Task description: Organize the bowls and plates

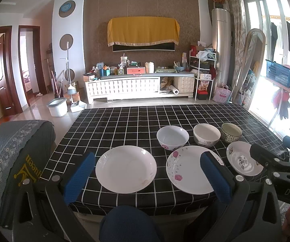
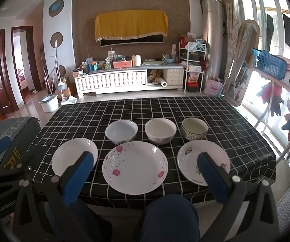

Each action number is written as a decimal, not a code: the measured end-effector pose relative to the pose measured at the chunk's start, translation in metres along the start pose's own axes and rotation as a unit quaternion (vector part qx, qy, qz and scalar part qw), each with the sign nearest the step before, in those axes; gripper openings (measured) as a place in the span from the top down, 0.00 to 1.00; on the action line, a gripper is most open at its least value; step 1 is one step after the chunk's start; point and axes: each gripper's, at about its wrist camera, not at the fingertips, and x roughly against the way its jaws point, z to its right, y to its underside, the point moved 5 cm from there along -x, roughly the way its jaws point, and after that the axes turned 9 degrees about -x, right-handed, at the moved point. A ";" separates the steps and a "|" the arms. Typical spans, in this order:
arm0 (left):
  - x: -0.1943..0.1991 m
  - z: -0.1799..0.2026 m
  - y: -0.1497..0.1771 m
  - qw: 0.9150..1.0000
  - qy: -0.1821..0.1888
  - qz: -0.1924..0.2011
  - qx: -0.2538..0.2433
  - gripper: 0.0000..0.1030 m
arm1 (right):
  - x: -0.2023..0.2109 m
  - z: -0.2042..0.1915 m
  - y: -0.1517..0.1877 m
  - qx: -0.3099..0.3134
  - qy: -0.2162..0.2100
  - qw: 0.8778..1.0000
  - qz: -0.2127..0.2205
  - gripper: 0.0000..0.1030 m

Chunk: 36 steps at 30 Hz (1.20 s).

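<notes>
On the black checked tablecloth (image 1: 114, 125) (image 2: 225, 121) three plates lie in a front row: a plain white plate (image 1: 126, 169) (image 2: 70, 155), a pink-flower plate (image 1: 187, 170) (image 2: 135, 167) and a small picture plate (image 1: 242, 158) (image 2: 189, 157). Behind them stand a bluish-white bowl (image 1: 172, 137) (image 2: 121, 131), a cream bowl (image 1: 206, 135) (image 2: 160, 131) and a green patterned bowl (image 1: 231, 132) (image 2: 194, 128). My left gripper (image 1: 148, 176) is open above the table's front edge, before the white and flower plates. My right gripper (image 2: 145, 176) is open before the flower plate. Both hold nothing.
A grey covered chair (image 1: 13, 153) (image 2: 9, 133) stands left of the table. A person's knee in blue (image 1: 124, 223) (image 2: 171, 217) is under the front edge. The back half of the table is bare cloth. A drying rack with a blue basket (image 2: 268, 63) stands at the right.
</notes>
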 end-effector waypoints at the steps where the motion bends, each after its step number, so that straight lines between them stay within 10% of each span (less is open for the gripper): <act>1: 0.000 0.000 0.000 1.000 0.000 0.000 0.000 0.00 | 0.000 -0.001 0.000 0.000 0.000 1.000 -0.001 0.00; 36: 0.004 -0.001 0.008 1.000 -0.002 -0.006 0.000 0.00 | 0.000 0.000 0.005 0.002 0.002 1.000 -0.012 0.00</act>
